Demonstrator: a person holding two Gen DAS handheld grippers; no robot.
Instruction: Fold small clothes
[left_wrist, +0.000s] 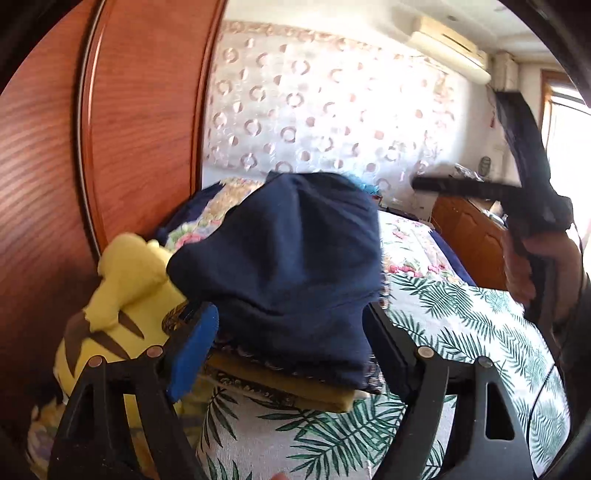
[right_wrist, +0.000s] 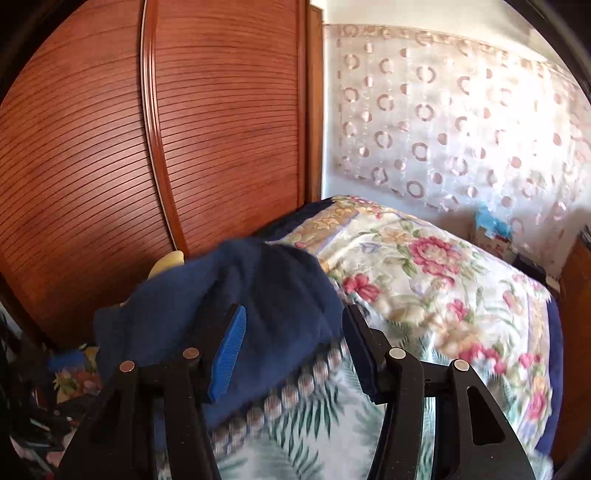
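Note:
A folded navy garment (left_wrist: 288, 258) lies on top of a small stack of folded clothes, over a mustard-coloured piece (left_wrist: 291, 387), on the palm-leaf bedspread (left_wrist: 461, 325). My left gripper (left_wrist: 291, 343) is open, its fingers on either side of the stack. The navy garment also shows in the right wrist view (right_wrist: 229, 291). My right gripper (right_wrist: 295, 347) is open just above the garment's right edge and holds nothing. In the left wrist view the right gripper's black body (left_wrist: 532, 206) and the hand on it are at the far right.
A yellow plush toy (left_wrist: 122, 306) sits left of the stack against the wooden wardrobe (left_wrist: 129, 129). A floral quilt (right_wrist: 424, 280) is piled behind. A wooden nightstand (left_wrist: 469, 236) stands at the far right, and a patterned curtain (left_wrist: 332, 110) hangs behind the bed.

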